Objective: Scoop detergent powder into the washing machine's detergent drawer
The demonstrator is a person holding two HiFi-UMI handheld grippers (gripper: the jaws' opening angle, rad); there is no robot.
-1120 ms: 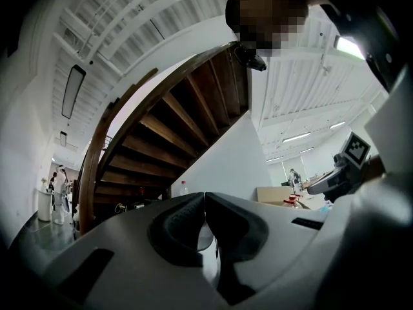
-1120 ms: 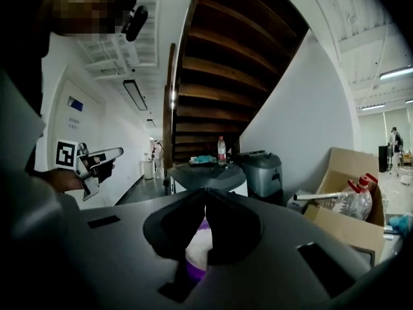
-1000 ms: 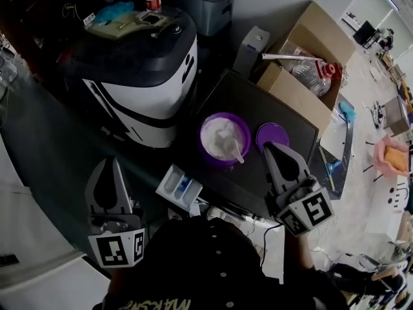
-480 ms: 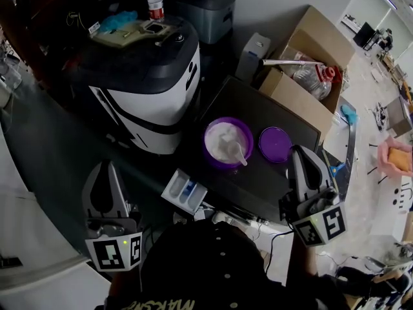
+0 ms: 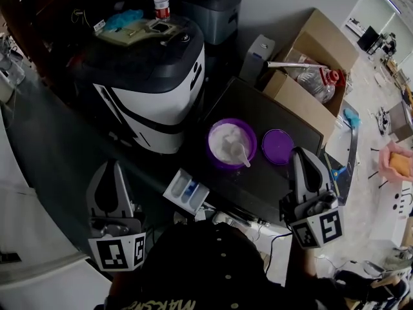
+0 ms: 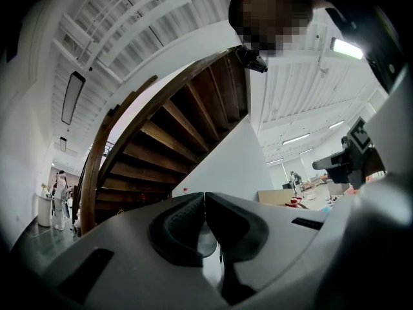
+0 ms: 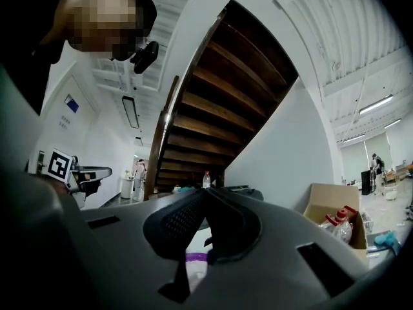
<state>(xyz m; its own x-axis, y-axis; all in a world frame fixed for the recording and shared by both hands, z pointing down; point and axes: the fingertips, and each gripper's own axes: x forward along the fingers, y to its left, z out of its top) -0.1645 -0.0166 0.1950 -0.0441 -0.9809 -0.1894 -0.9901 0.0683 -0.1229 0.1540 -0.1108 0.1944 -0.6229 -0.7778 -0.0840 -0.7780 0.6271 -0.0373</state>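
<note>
A dark machine top [image 5: 284,118] is seen. The left gripper [image 5: 111,168] and right gripper [image 5: 302,154] are held before it, each with jaws pressed together on nothing. A purple tub [image 5: 214,152] of powder is set on the top, its lid [image 5: 277,146] just beside. The detergent drawer [image 5: 187,191] is pulled open at the near left. A scoop [image 5: 239,152] is left in the tub.

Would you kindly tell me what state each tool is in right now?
Left tool: closed, holding nothing.
Right tool: closed, holding nothing.
</note>
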